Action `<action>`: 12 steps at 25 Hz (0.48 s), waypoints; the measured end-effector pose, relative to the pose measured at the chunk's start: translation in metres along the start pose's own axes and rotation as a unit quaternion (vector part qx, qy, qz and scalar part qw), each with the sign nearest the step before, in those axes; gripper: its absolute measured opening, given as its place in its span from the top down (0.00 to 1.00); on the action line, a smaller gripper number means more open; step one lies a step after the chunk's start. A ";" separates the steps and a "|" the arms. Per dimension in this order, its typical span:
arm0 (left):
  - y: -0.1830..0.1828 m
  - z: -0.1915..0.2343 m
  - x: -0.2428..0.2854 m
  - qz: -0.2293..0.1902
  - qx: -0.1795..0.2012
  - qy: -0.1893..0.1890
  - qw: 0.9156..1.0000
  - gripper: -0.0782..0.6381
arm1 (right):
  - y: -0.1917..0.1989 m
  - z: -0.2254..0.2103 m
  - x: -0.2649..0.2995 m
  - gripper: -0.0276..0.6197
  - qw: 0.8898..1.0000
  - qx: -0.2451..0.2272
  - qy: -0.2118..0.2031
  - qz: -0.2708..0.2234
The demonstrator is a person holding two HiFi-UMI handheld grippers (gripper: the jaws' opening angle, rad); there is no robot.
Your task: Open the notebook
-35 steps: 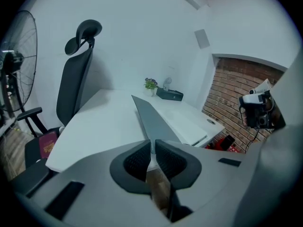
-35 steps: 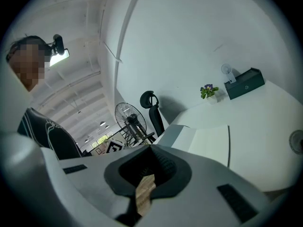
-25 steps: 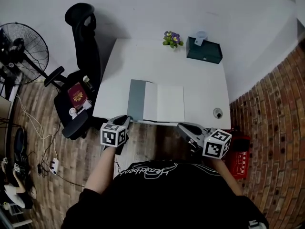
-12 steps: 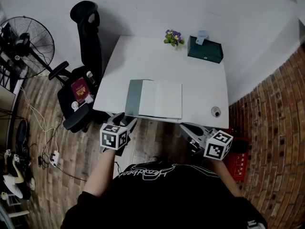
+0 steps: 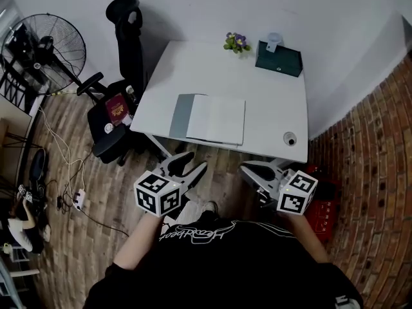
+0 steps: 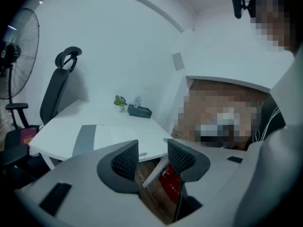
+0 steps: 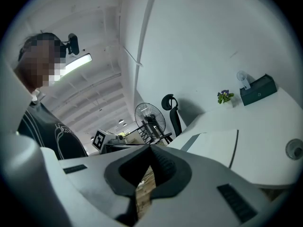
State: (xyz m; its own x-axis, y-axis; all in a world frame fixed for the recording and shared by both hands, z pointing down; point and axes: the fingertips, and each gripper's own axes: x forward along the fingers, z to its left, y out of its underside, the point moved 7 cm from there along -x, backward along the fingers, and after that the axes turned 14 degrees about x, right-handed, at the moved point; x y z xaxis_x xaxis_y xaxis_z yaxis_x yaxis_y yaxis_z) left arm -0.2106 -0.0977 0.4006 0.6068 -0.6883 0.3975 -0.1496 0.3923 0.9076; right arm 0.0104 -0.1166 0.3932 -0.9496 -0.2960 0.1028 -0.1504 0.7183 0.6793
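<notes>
- White table (image 5: 270,108) stands against a white wall. It has wood floor on your side and to the left, and brick to the right.
- The notebook (image 5: 215,119) lies flat near the table's front edge. It looks already opened, with a gray cover leaf at its left and white pages at its right. Its long spread runs left to right, along that edge.
- Both tools hang off the table over the floor, on your side of the front edge, well apart from the notebook. The book lies ahead of them and higher in the head view.
- Your left tool (image 5: 192,163) is the nearer one, below the gray cover end. It points up toward the front edge and leans right.
- Its jaws are spread and closing, with nothing between them, as the left gripper view (image 6: 152,150) shows. The book (image 6: 94,134) sits beyond them, to the left.
- Your right tool (image 5: 252,170) sits under the table's right front part. Its jaws are pressed together and empty (image 7: 150,149), and the pages (image 7: 213,145) lie off to its right.
- By my judgement, no leaf is left to turn, so any return would start from the left side.
</notes>
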 end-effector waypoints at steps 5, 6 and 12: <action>-0.008 -0.050 -0.009 -0.035 0.008 0.041 0.999 0.75 | 0.013 0.019 -0.025 0.95 1.000 -0.012 -0.018 -0.003; -0.009 -0.060 -0.013 -0.040 0.009 0.051 0.998 0.78 | 0.015 0.023 -0.029 0.95 1.000 -0.014 -0.021 -0.003; -0.014 -0.102 -0.033 -0.077 0.035 0.068 0.994 0.82 | 0.023 0.046 -0.048 0.96 0.999 -0.026 -0.039 -0.013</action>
State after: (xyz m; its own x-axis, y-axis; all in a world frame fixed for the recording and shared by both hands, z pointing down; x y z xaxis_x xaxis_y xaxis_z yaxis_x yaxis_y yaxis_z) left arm -0.1489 -0.0181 0.3606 0.7267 -0.6456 0.2347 -0.0979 0.2409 0.9656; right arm 0.0403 -0.0572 0.3707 -0.9645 -0.2623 0.0289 -0.1627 0.6772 0.7176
